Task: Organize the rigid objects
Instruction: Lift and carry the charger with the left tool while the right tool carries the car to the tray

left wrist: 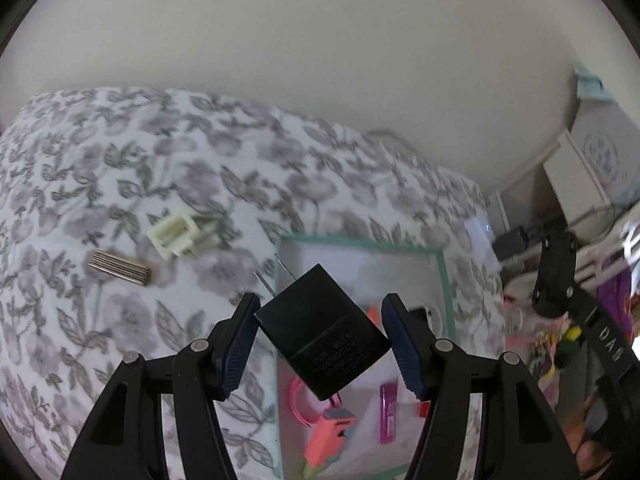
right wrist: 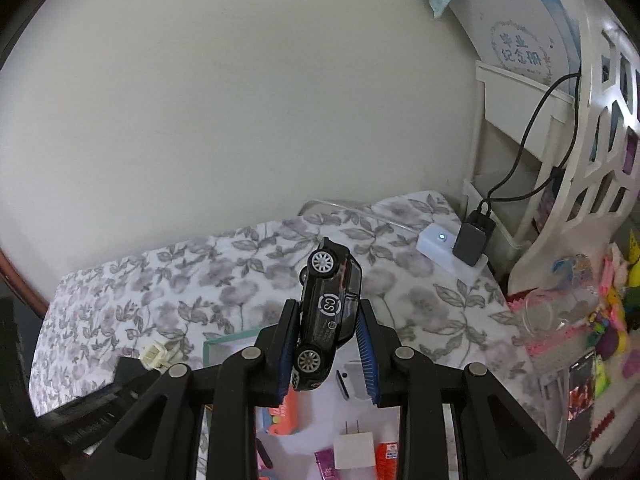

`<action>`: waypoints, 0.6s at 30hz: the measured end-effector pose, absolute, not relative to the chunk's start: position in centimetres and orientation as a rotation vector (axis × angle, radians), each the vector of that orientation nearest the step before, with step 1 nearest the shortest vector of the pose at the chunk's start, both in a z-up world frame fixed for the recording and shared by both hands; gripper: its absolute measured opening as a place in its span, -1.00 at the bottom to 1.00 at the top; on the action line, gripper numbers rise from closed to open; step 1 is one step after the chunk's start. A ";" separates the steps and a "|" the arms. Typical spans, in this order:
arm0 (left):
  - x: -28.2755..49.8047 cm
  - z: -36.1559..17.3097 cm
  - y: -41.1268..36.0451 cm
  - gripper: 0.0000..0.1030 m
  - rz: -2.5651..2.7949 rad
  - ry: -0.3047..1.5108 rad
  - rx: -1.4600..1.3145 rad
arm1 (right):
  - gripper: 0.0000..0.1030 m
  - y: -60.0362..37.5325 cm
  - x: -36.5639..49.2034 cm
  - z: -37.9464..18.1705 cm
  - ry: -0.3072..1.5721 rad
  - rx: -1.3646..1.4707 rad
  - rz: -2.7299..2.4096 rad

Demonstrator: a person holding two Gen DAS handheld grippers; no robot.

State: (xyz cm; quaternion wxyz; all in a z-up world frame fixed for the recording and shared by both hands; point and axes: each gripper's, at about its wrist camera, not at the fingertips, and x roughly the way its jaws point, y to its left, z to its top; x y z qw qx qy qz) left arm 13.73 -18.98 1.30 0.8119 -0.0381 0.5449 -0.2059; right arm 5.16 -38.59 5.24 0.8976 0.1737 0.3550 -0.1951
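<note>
Above tray point(left wrist: 446, 280): charger point(left wrist: 320, 330) between gripper point(left wrist: 320, 344) fingers

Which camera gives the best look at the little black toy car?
The right wrist view: the black toy car sits close up between the right gripper fingers, wheels and logo visible. In the left wrist view it is small and dark, far right.
</note>
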 end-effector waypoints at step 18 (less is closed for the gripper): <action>12.5 -5.4 -22.7 0.25 -0.430 1.305 0.080 | -0.41 -38.1 9.1 -6.3 1.110 0.336 -0.353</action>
